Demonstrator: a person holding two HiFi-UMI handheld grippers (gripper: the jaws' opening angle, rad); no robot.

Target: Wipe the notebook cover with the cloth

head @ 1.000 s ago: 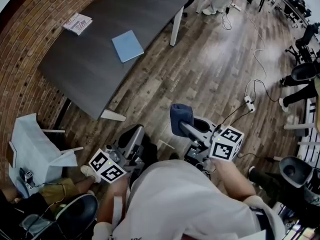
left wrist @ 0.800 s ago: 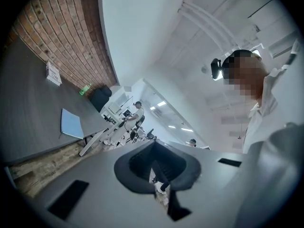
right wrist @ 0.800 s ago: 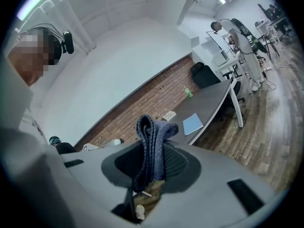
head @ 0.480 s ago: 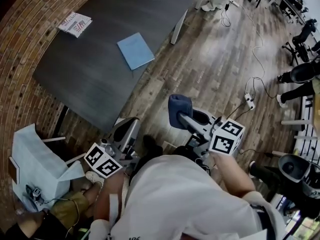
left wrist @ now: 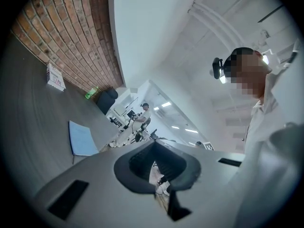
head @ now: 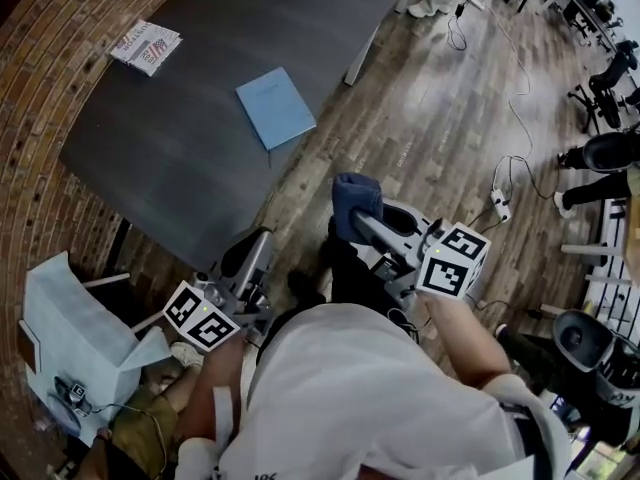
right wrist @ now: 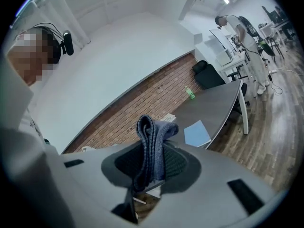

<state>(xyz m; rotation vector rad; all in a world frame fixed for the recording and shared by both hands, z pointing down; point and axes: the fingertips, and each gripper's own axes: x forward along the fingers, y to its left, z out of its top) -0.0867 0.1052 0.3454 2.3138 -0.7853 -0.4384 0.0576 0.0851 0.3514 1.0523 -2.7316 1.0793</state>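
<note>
A light blue notebook (head: 276, 106) lies flat near the right edge of the dark grey table (head: 170, 168). It also shows in the left gripper view (left wrist: 81, 138) and in the right gripper view (right wrist: 196, 133). My right gripper (head: 358, 218) is shut on a folded dark blue cloth (head: 356, 198), which sticks up between the jaws (right wrist: 151, 141). It hangs over the wooden floor, short of the table. My left gripper (head: 250, 260) is lower left, near the table's corner. Its jaws meet with nothing between them (left wrist: 156, 170).
A printed booklet (head: 146, 46) lies at the table's far left. A green item (right wrist: 190, 93) stands at the far end. A white chair (head: 75, 308) is at lower left. A power strip with cables (head: 497, 205) and office chairs (head: 590, 343) are to the right.
The table and notebook have drawn nearer and shifted slightly right in the head view. Both grippers have crept toward the table. The cloth stays held in the right gripper.
</note>
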